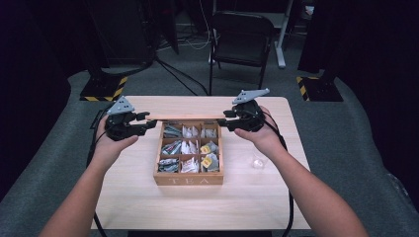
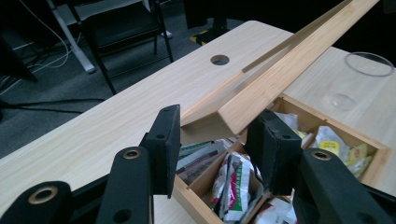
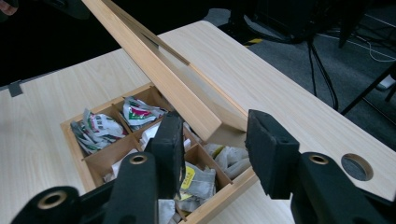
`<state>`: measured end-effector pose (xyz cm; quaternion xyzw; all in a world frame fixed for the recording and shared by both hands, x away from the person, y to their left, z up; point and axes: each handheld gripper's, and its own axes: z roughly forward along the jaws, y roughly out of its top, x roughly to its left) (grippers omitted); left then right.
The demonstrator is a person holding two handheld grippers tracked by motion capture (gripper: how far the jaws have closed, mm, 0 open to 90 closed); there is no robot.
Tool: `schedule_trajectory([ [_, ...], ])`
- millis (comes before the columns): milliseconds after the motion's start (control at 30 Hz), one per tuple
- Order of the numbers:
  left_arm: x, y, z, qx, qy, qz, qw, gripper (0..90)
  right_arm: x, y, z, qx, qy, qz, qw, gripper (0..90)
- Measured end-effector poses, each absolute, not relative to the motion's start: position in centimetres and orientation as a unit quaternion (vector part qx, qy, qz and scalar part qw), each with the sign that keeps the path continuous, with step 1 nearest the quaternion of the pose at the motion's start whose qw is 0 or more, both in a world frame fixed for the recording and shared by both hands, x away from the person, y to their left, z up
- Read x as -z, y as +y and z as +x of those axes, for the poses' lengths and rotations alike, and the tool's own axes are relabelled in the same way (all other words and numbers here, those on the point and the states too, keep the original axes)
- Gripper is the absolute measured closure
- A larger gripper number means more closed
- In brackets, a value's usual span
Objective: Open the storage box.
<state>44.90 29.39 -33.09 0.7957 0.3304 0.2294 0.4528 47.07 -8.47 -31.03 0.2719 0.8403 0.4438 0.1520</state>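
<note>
A wooden box (image 1: 188, 180) marked TEA sits mid-table, its compartments full of tea bags (image 1: 190, 147). Its hinged lid (image 1: 185, 119) is raised and shows as a thin strip along the box's far edge. My left gripper (image 1: 145, 122) is at the lid's left end. In the left gripper view its jaws (image 2: 217, 140) stand apart with the lid's corner (image 2: 233, 116) between them. My right gripper (image 1: 223, 118) is at the right end. It is open (image 3: 219, 144) around the other corner of the lid (image 3: 205, 123), above the tea bags (image 3: 100, 123).
A small clear glass cup (image 1: 258, 162) stands on the light wooden table (image 1: 128, 197), right of the box, under my right forearm. The table has a round cable hole (image 3: 357, 167) near its far edge. A black chair (image 1: 242, 34) stands beyond the table.
</note>
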Motion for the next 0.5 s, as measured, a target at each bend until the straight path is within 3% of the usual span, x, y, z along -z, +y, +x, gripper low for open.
schedule_trajectory([
  [267, 33.4, 29.2, 46.0, -0.233, 0.33, 0.794, 0.453, 56.0, 31.1, -8.7, 47.7, -0.45, 0.837, 0.275, 0.144, 58.0],
  [367, 33.2, 29.2, 46.1, -0.231, 0.328, 0.797, 0.451, 56.3, 31.2, -8.6, 48.0, -0.455, 0.839, 0.265, 0.136, 49.6],
  [500, 33.2, 29.3, 46.3, -0.232, 0.331, 0.792, 0.458, 56.5, 31.5, -8.3, 48.2, -0.443, 0.846, 0.256, 0.151, 48.3],
])
